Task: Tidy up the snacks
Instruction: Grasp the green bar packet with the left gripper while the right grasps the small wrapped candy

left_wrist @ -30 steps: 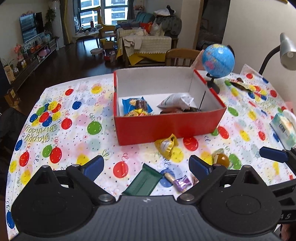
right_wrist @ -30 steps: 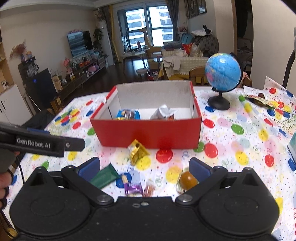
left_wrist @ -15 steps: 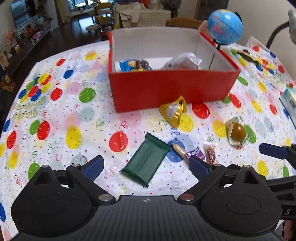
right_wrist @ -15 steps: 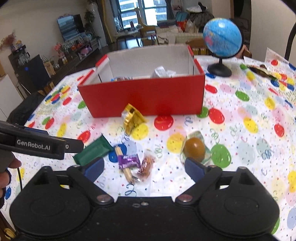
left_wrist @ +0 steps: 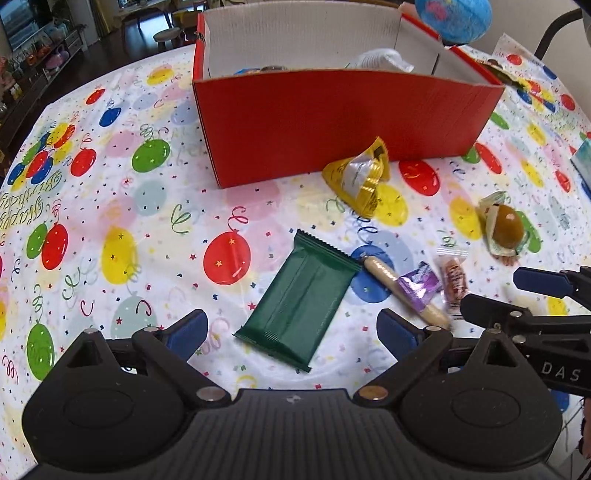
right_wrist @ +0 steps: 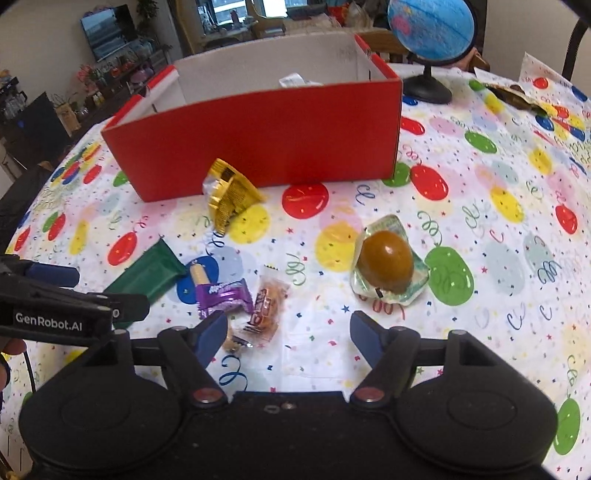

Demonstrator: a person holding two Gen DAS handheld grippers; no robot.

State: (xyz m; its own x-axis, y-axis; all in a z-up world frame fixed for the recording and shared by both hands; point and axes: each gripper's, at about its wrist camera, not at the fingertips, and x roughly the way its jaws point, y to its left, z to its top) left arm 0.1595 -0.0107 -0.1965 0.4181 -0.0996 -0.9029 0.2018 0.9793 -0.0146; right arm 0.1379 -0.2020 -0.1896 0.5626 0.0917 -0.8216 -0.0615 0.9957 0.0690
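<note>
Left gripper (left_wrist: 291,326) sits low over the table, blue-padded fingers (left_wrist: 186,332) spread wide and empty, straddling the near end of the flat dark-green foil bar wrapper (left_wrist: 301,297). Likely the next pick: the bar lies diagonal between the pads, so a pinch across its width looks feasible. It is thin and slick with crimped ends, so the pads must get down almost to the cloth or it may slide.

Right gripper (right_wrist: 288,336) is also spread apart, nothing held. It hovers near the small clear-wrapped brown candy (right_wrist: 264,308), with the purple-wrapped stick snack (right_wrist: 221,297) just beside its left pad. The brown egg-shaped sweet in a clear crinkled plastic tray (right_wrist: 386,264) lies ahead to the right, apart from both.

Red corrugated cardboard box (left_wrist: 343,114) with white interior is open-topped at the far side of the loose snacks, evidently the target bin. A white crumpled bag (left_wrist: 380,61) and a blue packet's edge show over its front wall; the rest of the inside is hidden. The gold foil pouch (left_wrist: 360,175) leans near or against the box's front wall; contact unclear.

Everything rests on a glossy balloon-print plastic tablecloth (left_wrist: 110,206), so low friction is expected. A blue globe on a black stand (right_wrist: 430,33) sits behind the box, out of the work area.
</note>
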